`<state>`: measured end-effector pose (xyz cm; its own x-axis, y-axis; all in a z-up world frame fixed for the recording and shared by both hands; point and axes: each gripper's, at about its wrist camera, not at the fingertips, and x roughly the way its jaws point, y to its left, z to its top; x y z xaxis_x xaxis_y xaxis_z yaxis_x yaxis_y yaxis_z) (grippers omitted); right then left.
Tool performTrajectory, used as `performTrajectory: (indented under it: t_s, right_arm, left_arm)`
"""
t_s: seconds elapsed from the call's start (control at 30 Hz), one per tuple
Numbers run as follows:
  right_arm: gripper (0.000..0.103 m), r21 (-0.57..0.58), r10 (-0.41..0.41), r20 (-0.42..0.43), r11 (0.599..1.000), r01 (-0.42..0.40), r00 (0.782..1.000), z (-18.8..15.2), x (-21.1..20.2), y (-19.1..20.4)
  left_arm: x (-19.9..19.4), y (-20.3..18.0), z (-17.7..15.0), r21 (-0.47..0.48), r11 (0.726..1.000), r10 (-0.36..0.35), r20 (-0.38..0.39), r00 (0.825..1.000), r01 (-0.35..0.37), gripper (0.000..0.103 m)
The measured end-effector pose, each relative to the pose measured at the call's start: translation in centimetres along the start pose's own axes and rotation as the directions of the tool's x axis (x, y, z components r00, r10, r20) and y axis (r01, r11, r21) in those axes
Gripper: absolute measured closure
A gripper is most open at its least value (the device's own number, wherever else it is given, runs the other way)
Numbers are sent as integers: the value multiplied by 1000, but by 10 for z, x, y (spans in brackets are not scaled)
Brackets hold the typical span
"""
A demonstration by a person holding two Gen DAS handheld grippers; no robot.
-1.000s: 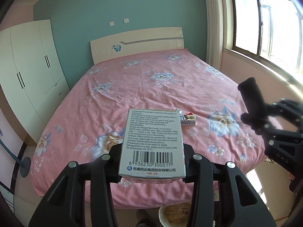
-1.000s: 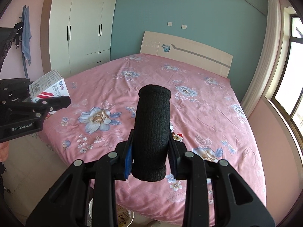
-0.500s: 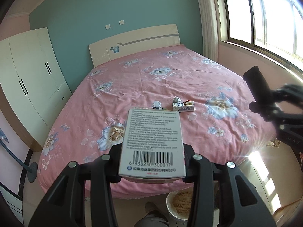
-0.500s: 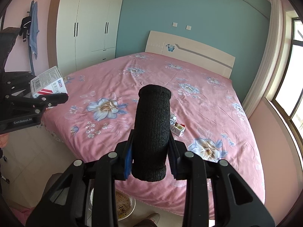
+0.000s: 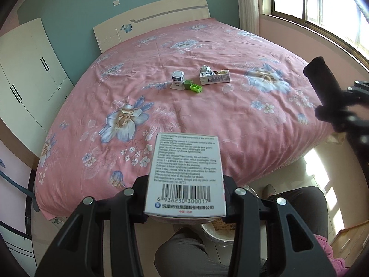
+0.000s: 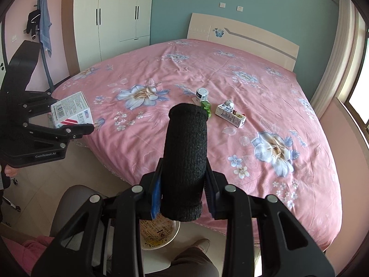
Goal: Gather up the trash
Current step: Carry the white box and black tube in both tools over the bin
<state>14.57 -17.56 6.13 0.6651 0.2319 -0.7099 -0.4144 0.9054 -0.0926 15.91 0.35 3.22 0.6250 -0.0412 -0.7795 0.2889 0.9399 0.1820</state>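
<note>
My left gripper [image 5: 185,202] is shut on a white medicine box [image 5: 185,173] with a barcode, held above the floor at the bed's foot; it also shows in the right wrist view [image 6: 71,110]. My right gripper [image 6: 183,194] is shut on a black knitted sleeve [image 6: 185,159], also seen at the right of the left wrist view [image 5: 322,85]. A bin [image 6: 161,235] with paper in it stands on the floor just below both grippers [image 5: 219,230]. On the bed lie a small white jar [image 5: 177,77], green plastic pieces [image 5: 193,87], a crumpled wad [image 5: 206,68] and a small carton [image 5: 214,77].
The pink floral bed [image 5: 207,120] fills the middle. A white wardrobe [image 6: 110,20] stands at the left wall, a window [image 5: 322,4] at the right. The person's legs [image 5: 182,254] are below the grippers. A coat stand [image 6: 42,37] is at far left.
Both grippers have risen and pulled back from the bed, tilting down. The jar, green pieces and carton have come into view, and the bin and legs show below.
</note>
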Motion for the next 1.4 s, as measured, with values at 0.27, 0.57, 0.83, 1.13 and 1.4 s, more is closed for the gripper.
performTrajectory:
  t_s: [0.27,0.57,0.83,1.13,1.4]
  right_arm:
    - [70,5,61,-121,998,-61,991,-41,51,18]
    - [70,51,139,-245,990,-131,959,-90,111,36]
    - [70,123,191,-360,980,-156,913,-138,166,48]
    - [70,191,228,-475,969,-154,850,-190,220,59]
    - [70,235,264,-542,959,-158,798,-218,259,68]
  left_arm:
    - [53,-18,-33,4,999,-47,-122,991,48,58]
    - [106,-33,-69,-31,993,-117,-249,961,113,58]
    - [160,-40,-102,-101,982,-183,-359,915,157,58]
    - [214,-57,-144,-179,965,-254,-473,844,191,58]
    - [259,-66,-171,-235,953,-293,-552,781,192,58]
